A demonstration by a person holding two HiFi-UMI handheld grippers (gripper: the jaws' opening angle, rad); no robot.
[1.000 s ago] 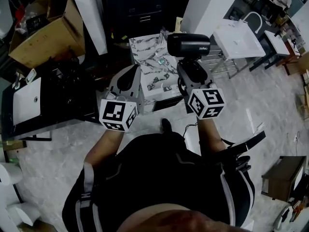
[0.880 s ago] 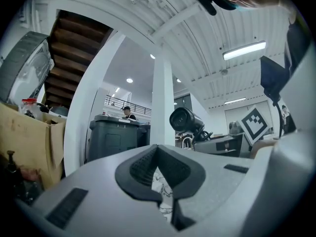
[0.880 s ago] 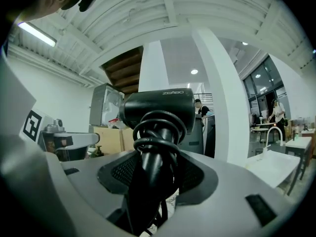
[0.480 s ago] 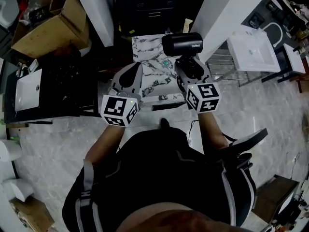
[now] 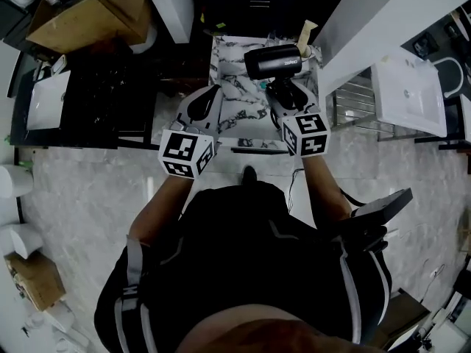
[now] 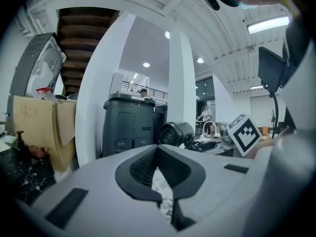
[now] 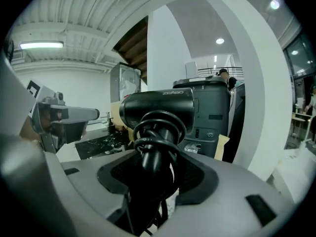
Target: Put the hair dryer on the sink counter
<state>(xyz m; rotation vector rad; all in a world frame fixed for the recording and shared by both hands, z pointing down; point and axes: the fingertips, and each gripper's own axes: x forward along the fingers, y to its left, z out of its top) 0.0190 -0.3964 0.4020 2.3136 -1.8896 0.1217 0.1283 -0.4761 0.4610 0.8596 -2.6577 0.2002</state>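
A black hair dryer (image 5: pixel 272 59) hangs over the marble sink counter (image 5: pixel 234 76), barrel lying sideways. My right gripper (image 5: pixel 285 94) is shut on its handle, which has the cord wound round it. The right gripper view shows the barrel (image 7: pixel 158 107) above the jaws (image 7: pixel 155 164) and the cord loops filling the gap between them. My left gripper (image 5: pixel 206 103) hovers over the counter's left part, shut and empty. In the left gripper view its pads meet at the tip (image 6: pixel 158 149), and the hair dryer (image 6: pixel 174 133) shows just to the right.
A white pillar (image 5: pixel 368 20) stands right of the counter, a white basin (image 5: pixel 408 94) beyond it. At left are a dark counter with a white sink (image 5: pixel 48 98) and a cardboard box (image 5: pixel 96 13). A dark bin (image 6: pixel 128 127) stands ahead. A bottle (image 5: pixel 305 31) sits at the counter's back right.
The person has stepped toward the marble counter. Both grippers and the held hair dryer now sit over it rather than in front of it. Neither grip has changed.
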